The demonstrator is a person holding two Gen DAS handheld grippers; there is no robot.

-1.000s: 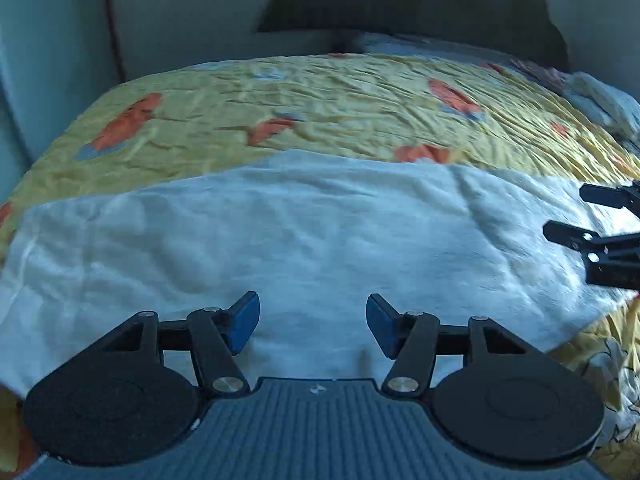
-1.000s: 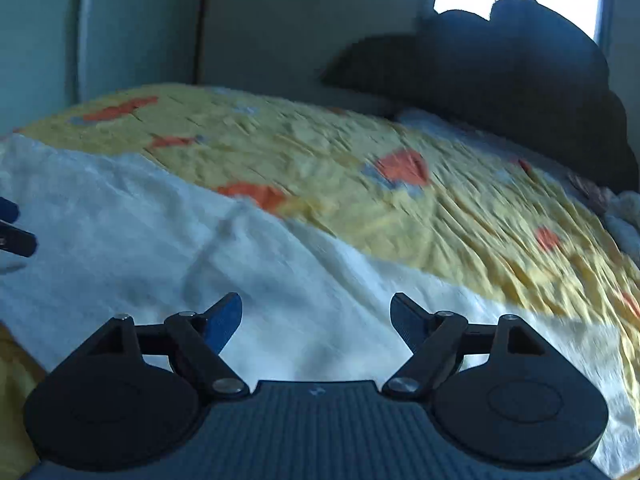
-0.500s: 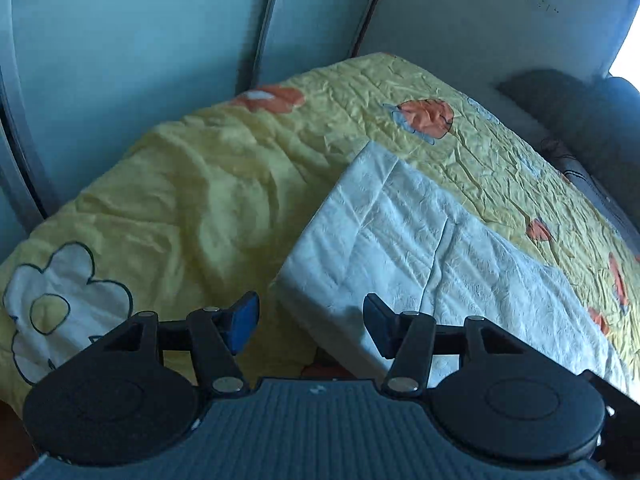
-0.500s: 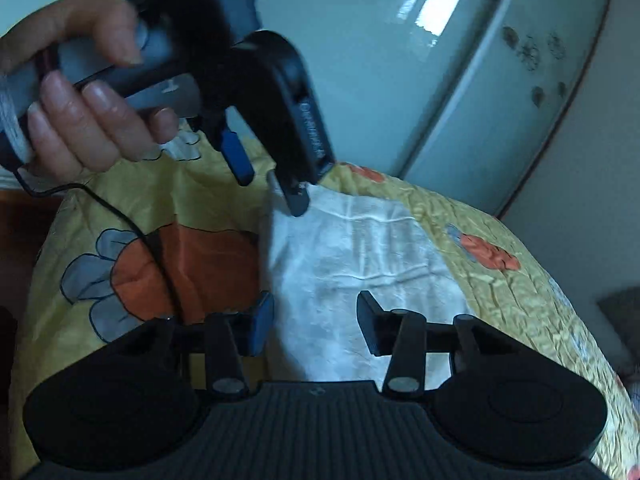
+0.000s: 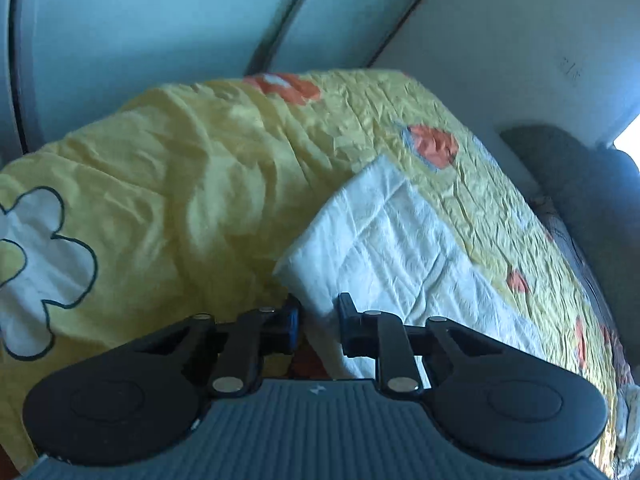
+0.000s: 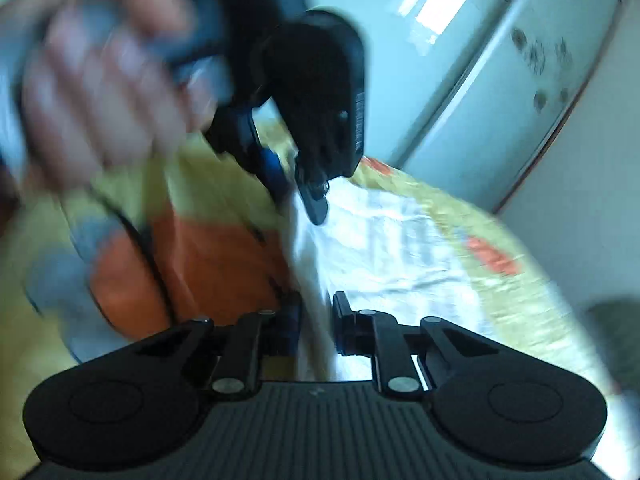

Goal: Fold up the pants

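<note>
With the white crinkled cotton pants point(image 5: 404, 248) lying flat on the yellow flowered bedspread point(image 5: 168, 184), left gripper point(image 5: 318, 318) and right gripper point(image 6: 318, 316) have just been closing, each pinching the pants' near edge. Grasping step; next, lift both together and carry the edge over evenly.

this is a bedroom in a home: a bed fills most of the view, spread with a crinkled yellow quilt point(image 5: 224, 184) printed with orange shapes and a big white flower point(image 5: 36, 264) outlined in dark line. pale sliding wardrobe doors point(image 5: 160, 20) stand close along its side, one glossy panel point(image 6: 500, 92) showing small dark flower marks and the reflection of a bright window, and a plain white wall point(image 5: 520, 48) runs beyond them. at the far end a dark rounded headboard point(image 5: 592, 200) rises against that wall, with daylight coming in just beside it.
</note>
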